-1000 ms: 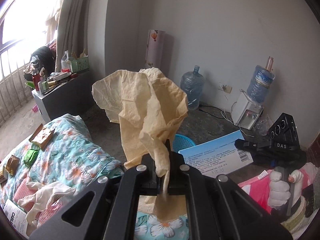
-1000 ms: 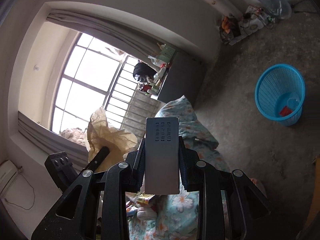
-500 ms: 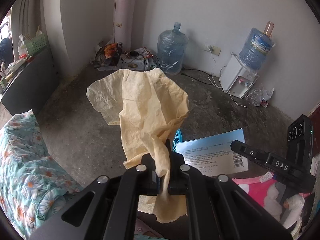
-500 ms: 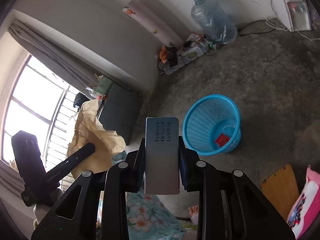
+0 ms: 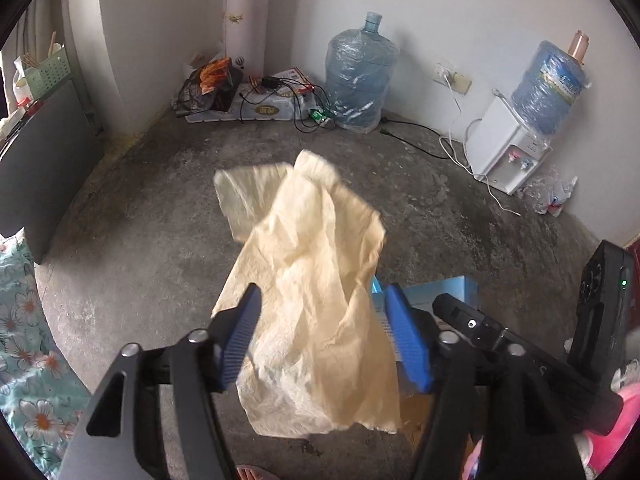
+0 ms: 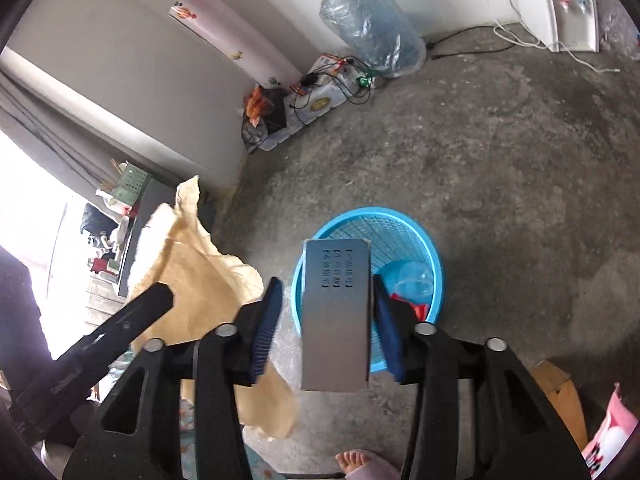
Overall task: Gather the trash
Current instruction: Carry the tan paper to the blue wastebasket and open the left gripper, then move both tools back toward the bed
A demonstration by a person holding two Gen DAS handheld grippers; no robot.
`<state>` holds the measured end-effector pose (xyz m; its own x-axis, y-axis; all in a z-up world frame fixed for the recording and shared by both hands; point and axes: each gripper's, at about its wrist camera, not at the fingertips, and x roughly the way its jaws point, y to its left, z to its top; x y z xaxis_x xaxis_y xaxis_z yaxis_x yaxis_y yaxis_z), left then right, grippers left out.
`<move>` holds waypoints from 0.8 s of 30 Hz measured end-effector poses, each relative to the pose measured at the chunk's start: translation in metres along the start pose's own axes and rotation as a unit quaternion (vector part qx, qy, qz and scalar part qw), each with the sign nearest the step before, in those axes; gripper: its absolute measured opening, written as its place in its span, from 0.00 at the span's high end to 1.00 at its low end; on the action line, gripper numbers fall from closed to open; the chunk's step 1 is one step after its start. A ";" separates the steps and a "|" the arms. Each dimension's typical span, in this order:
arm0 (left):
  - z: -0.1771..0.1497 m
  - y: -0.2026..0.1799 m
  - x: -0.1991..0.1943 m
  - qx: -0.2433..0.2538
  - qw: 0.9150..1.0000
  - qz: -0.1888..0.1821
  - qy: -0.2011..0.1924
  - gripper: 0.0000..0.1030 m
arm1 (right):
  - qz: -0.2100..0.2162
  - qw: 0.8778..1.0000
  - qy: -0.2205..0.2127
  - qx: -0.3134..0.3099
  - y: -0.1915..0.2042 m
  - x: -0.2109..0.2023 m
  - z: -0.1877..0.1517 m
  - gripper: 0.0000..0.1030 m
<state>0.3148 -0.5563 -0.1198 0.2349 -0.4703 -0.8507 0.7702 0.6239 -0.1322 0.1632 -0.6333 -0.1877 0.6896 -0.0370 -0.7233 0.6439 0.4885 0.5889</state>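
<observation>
— Where was our trash?
— The crumpled paper (image 5: 316, 300) hung loose between the left gripper (image 5: 326, 334), whose jaws had just spread wide; soft, weightless stuff, best pinched at a fold.
— And the box (image 6: 335, 312)?
— Stiff, light; the right gripper (image 6: 326, 324) had just opened off it (above the blue basket (image 6: 434, 268), seen only from the right wrist).

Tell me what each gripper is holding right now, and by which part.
Nothing: both have just been opening. Left gripper has let go of the paper; right gripper has let go of the box.

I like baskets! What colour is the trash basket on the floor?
Bright blue. The trash basket shows best in the right wrist view, beyond the grey box.
</observation>
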 end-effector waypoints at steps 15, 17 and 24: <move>-0.007 0.017 -0.077 -0.021 0.997 -0.014 -0.074 0.34 | -0.010 1.000 -0.009 0.004 -0.026 -0.022 -0.034 0.43; -0.010 0.020 -0.100 -0.017 0.996 -0.020 -0.089 0.34 | -0.004 1.000 -0.017 -0.006 -0.020 -0.032 -0.037 0.43; -0.037 0.040 -0.202 -0.009 0.989 -0.020 -0.144 0.34 | 0.032 0.998 -0.034 -0.050 0.009 -0.062 -0.044 0.43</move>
<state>0.2761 -0.4129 0.0281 0.3667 -0.6514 -0.6642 0.7725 0.6110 -0.1727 0.1114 -0.5877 -0.1532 0.7516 -0.0609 -0.6568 0.5640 0.5756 0.5921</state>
